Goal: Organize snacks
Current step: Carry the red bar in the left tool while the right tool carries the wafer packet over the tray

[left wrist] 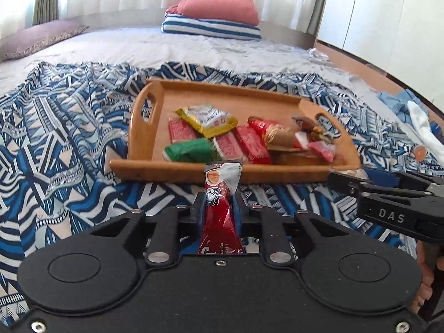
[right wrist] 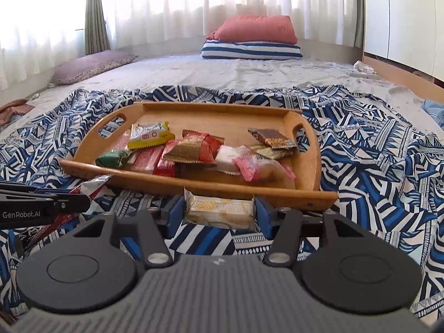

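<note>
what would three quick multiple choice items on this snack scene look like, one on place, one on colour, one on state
1. Where does the wooden tray sit?
A. on the patterned blue cloth
B. on a striped pillow
C. on bare floor

2. What colour is the packet in the left hand-held gripper?
A. yellow
B. red
C. green

3. How is the right hand-held gripper?
A. open and empty
B. closed on a pale wafer packet
C. closed on the tray rim

Answers: 1 A, the cloth spreads under the tray; 2 B, the red packet stands between its pads; 3 B, the pale wafer packet spans its pads.
</note>
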Tool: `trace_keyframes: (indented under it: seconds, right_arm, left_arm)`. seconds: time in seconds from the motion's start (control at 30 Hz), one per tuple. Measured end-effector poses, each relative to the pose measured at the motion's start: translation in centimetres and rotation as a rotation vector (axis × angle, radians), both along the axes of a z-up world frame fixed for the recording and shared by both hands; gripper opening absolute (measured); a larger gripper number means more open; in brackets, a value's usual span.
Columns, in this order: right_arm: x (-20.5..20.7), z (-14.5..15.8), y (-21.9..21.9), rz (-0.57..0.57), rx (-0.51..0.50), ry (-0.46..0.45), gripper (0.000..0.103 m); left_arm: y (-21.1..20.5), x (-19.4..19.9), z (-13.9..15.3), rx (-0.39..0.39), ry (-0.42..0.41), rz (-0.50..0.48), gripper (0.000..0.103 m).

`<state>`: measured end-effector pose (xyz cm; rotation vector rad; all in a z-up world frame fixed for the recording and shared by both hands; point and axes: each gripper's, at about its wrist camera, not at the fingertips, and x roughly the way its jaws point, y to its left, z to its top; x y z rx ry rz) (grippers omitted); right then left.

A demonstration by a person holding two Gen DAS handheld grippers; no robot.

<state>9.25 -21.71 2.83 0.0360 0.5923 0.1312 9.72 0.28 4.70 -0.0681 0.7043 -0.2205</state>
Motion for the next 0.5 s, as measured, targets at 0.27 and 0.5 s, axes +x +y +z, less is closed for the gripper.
trace_keyframes:
  seconds: [0.27, 0.5]
  right_arm:
    - [1.2, 2.0, -0.2, 0.000, 0.010, -0.039, 0.058]
    - [3.1, 3.4, -0.8, -0.011, 0.022, -0.053, 0.058]
  left_arm:
    - [-0.7, 1.7, 2.8, 0.003, -0.050, -0.003, 0.018]
    - [-1.0, 4.0, 4.4, 0.018, -0.077, 0.000, 0.018]
